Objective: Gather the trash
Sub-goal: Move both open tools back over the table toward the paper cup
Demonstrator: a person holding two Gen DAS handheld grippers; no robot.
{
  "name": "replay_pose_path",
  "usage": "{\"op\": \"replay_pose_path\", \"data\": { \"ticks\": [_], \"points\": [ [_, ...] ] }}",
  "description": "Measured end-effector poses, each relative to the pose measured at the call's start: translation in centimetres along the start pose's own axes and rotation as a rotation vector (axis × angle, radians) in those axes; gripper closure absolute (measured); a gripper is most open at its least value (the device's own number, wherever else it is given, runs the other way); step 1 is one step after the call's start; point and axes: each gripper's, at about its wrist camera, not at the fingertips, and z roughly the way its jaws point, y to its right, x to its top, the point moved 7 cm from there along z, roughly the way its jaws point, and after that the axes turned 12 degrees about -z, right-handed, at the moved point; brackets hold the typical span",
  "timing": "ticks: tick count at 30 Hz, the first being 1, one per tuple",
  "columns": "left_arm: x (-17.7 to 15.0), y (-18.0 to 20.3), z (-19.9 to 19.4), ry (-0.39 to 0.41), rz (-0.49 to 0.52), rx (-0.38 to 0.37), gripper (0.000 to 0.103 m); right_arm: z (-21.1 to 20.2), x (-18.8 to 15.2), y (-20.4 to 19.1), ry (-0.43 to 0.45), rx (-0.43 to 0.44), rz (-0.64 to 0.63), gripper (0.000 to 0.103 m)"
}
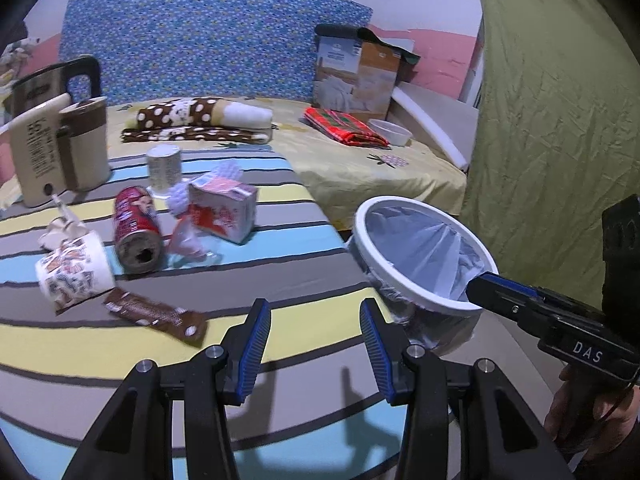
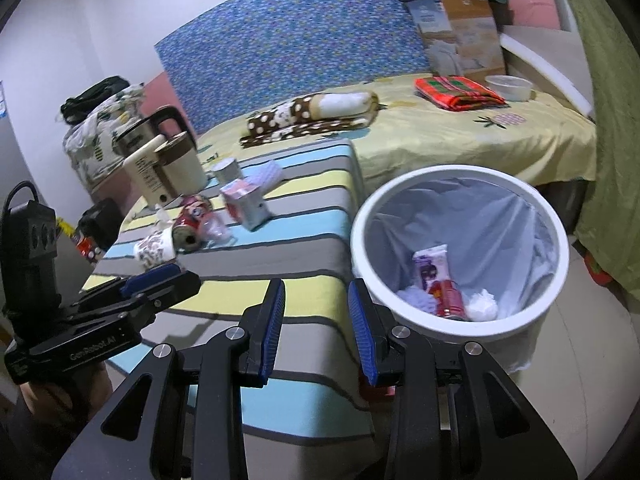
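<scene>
Both the left gripper and right gripper gape empty; the bin's contents look blurred, perhaps wrappers.

The striped cover on the table is matt woven cloth, and on it lie a dented metal can with a glossy red print, a printed paper cup, a shiny brown foil wrapper and a small cardboard carton. The bin is smooth white plastic lined with a thin, crinkled, translucent plastic bag. Both grippers look like matt black plastic with bright metal pins, their fingers faced with ribbed blue rubbery pads.
</scene>
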Motion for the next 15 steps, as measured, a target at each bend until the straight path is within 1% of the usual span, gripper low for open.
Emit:
{"op": "replay_pose_path", "data": {
  "ticks": [2, 3, 15],
  "points": [
    [-0.1, -0.7, -0.6, 0.005, -0.01, 0.012, 0.057, 0.1, 0.1, -0.8, -0.002, 0.016, -0.01, 0.058],
    [-0.2, -1.1, -0.8, 0.008, -0.016, 0.019, 0.057, 0.1, 0.1, -1.1, -0.003, 0.023, -0.015, 0.057],
    [0.1, -5.3, -3.6, 0.057, -0.077, 0.099, 0.057, 1.5, 0.4, -5.6, -0.027, 0.104, -0.086, 0.057]
  ]
}}
